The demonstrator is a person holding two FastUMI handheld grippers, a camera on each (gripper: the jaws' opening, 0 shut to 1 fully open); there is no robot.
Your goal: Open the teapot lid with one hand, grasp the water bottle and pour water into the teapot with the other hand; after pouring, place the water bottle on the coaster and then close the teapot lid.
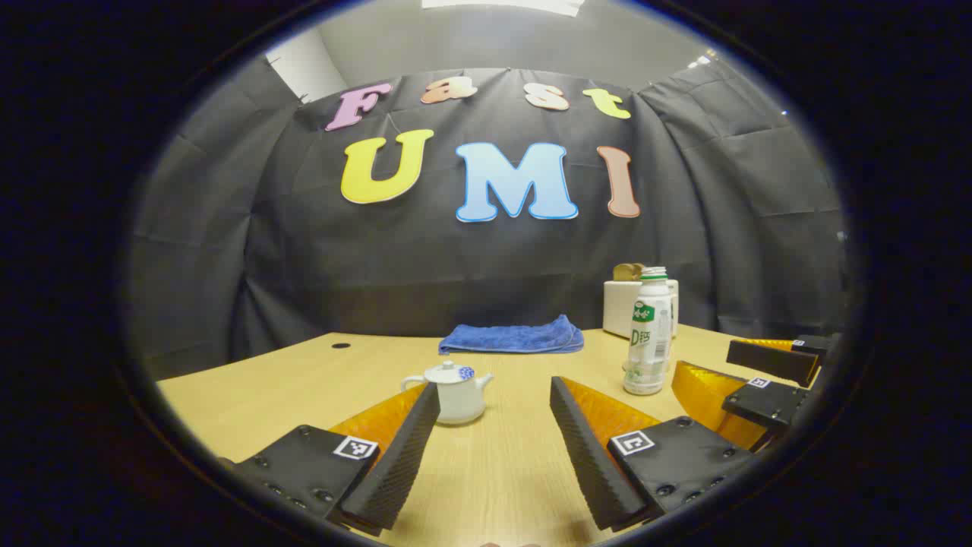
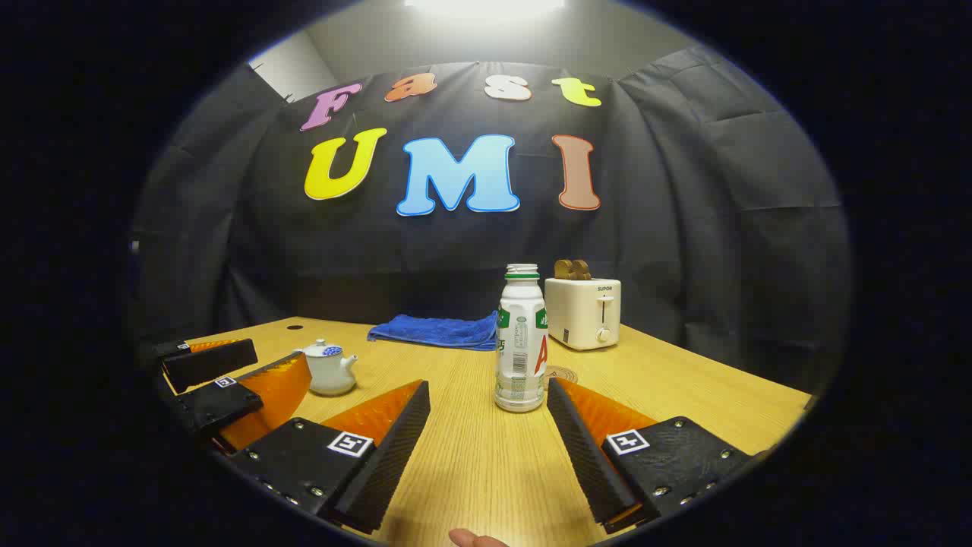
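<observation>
A small white teapot [image 1: 456,391] with its blue-patterned lid on stands on the wooden table [image 1: 493,479], just beyond my left gripper [image 1: 492,391]. That gripper is open, and its left fingertip overlaps the pot's base. The white water bottle [image 2: 522,342] with a green label stands upright and uncapped just ahead of my right gripper [image 2: 487,387], which is open and holds nothing. A round coaster [image 2: 563,374] lies just behind the bottle, to its right. In the left gripper view the bottle [image 1: 649,334] stands right of the teapot, with the right gripper [image 1: 740,372] beside it. In the right gripper view the teapot [image 2: 328,368] sits at the left beside the left gripper [image 2: 250,368].
A folded blue towel [image 2: 437,332] lies at the back of the table. A white toaster [image 2: 583,311] with bread in its slots stands behind the bottle to the right. A fingertip [image 2: 474,538] shows at the bottom edge.
</observation>
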